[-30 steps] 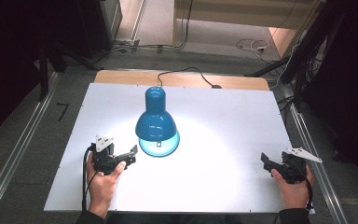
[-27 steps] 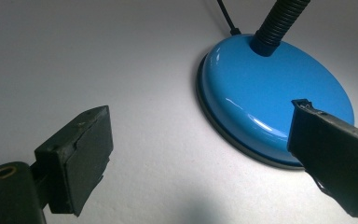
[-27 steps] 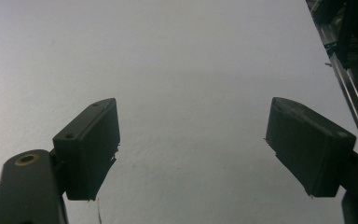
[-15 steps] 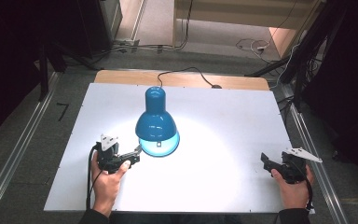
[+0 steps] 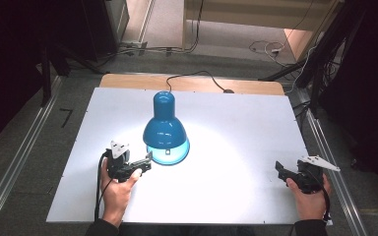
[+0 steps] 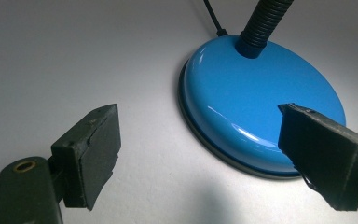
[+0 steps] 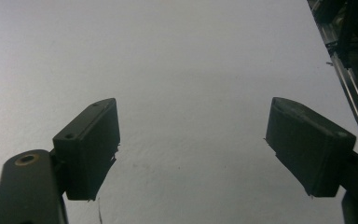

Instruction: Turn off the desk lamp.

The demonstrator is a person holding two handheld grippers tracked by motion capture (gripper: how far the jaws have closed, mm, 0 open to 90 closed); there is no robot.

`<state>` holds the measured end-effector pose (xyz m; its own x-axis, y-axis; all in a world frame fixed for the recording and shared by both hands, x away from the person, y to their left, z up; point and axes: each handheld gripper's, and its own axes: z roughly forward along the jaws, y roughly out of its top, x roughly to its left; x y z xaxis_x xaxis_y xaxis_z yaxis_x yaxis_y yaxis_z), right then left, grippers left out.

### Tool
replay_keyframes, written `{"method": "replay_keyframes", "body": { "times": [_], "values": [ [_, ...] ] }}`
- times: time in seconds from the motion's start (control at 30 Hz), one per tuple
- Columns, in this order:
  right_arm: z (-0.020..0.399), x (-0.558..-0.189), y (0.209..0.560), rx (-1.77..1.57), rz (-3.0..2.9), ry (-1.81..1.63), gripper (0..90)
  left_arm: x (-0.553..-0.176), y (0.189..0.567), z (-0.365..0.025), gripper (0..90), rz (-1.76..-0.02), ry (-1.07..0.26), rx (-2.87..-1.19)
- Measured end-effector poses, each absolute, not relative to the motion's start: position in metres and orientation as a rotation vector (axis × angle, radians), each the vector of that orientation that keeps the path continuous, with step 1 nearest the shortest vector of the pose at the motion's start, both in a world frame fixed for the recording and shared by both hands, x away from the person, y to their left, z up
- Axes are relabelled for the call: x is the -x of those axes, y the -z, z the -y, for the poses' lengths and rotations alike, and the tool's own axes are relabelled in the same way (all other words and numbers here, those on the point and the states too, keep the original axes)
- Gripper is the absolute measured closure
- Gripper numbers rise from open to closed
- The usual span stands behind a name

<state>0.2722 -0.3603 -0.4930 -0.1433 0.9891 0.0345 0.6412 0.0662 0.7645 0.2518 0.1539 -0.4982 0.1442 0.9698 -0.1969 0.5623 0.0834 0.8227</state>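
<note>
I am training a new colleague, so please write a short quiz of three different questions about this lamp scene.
1. True or false: the left gripper is shut on the blue lamp.
2. Which gripper is nearer to the lamp base? A) left B) right C) both equally
3. Fill in: the right gripper is held over the bare white ____, with its jaws open.

Key: 1 false, its jaws stand open beside the base; 2 A; 3 table.
</note>
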Motion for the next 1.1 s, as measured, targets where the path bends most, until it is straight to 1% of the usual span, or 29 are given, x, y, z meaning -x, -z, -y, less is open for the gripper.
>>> {"method": "replay_keyframes", "body": {
  "times": [0.23,0.37,0.57,0.7,0.87,1.1],
  "values": [
    [0.36,-0.272,0.493,-1.62,-1.84,-0.89,16.2,-0.254,0.499,-0.149,17.3,-1.514,-0.606,-1.583],
    [0.36,-0.272,0.493,-1.621,-1.84,-0.89,16.1,-0.255,0.499,-0.146,21.9,-1.506,-0.59,-1.581],
    [0.36,-0.272,0.493,-1.621,-1.841,-0.89,16.1,-0.257,0.5,-0.14,24.1,-1.497,-0.588,-1.586],
    [0.36,-0.272,0.493,-1.621,-1.841,-0.893,16.2,-0.258,0.5,-0.136,28.6,-1.482,-0.59,-1.591],
    [0.36,-0.272,0.493,-1.62,-1.842,-0.892,16.2,-0.259,0.501,-0.131,40.9,-1.455,-0.573,-1.606],
    [0.36,-0.272,0.493,-1.622,-1.841,-0.893,16.3,-0.259,0.5,-0.123,59.2,-1.399,-0.597,-1.625]
  ]
}}
